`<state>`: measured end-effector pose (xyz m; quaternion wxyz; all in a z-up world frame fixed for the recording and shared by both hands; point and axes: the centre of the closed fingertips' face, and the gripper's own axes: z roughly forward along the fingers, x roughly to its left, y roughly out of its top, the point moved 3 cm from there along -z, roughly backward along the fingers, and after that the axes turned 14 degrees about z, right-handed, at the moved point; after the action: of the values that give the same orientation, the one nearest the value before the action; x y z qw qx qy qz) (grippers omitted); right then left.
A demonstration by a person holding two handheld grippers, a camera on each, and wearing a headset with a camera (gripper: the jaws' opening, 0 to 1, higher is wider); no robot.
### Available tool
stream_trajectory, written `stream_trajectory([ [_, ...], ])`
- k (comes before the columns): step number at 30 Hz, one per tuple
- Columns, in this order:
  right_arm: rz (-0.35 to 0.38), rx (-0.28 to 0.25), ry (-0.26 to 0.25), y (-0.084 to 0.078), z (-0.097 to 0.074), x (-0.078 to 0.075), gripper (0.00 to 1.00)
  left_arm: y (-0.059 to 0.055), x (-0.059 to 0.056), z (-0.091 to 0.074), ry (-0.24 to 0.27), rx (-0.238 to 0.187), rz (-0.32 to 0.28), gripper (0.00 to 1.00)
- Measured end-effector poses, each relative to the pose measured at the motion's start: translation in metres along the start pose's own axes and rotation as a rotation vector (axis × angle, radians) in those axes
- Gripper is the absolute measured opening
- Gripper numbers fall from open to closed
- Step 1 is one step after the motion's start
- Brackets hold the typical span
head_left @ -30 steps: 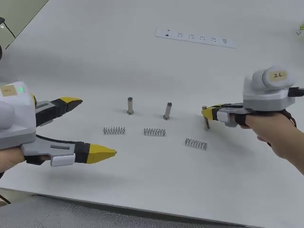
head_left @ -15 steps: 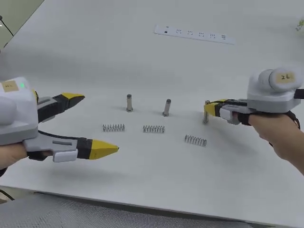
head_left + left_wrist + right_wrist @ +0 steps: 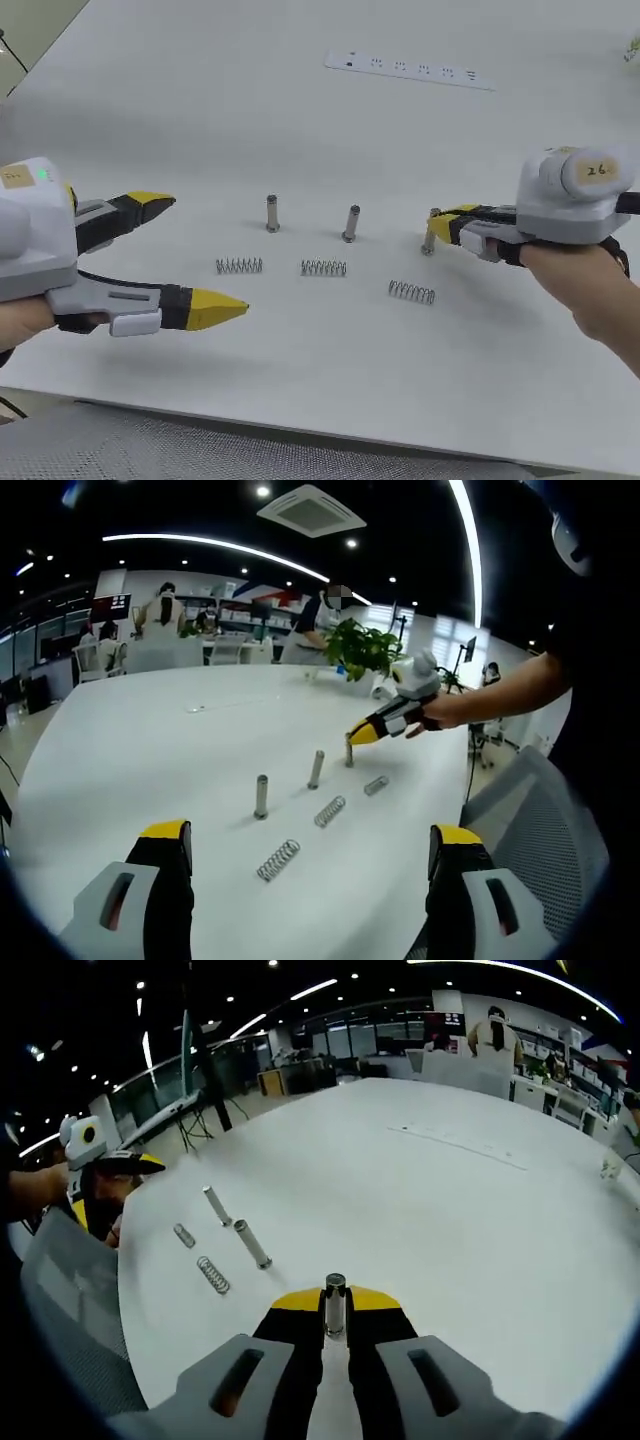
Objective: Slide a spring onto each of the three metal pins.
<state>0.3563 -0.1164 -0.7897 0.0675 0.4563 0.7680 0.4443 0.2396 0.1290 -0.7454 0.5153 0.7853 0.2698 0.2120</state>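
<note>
Springs, three of them, lie loose on the white desk in a row that runs left to right. They are the left spring, the middle spring and, a little nearer and further right, the right spring. None of them sits on a pin.

Just beyond the row two metal pins stand on end, apart from each other. The left pin is behind the left spring and the middle pin is behind the middle spring.

The third pin is at the right end of the line, pinched between the jaws of the right tool. The right hand holds this tool low over the desk, pointing left. In the right gripper view the pin's top end stands up between the yellow jaw tips. The pin tilts a little, and I cannot tell whether its foot touches the desk.

The left tool hovers over the near left of the desk with its jaws spread wide and nothing between them. Its yellow tips point right toward the left spring, well apart from it.

A white power strip lies on the far part of the desk. In the left gripper view a leafy plant shows beyond the pins.
</note>
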Motion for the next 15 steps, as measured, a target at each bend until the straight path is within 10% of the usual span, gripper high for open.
stream_trajectory([
  [15, -0.003, 0.007, -0.011, -0.0018, -0.0027, -0.0014, 0.06, -0.0013, 0.0008, -0.0013, 0.000, 0.005, -0.003, 0.95],
])
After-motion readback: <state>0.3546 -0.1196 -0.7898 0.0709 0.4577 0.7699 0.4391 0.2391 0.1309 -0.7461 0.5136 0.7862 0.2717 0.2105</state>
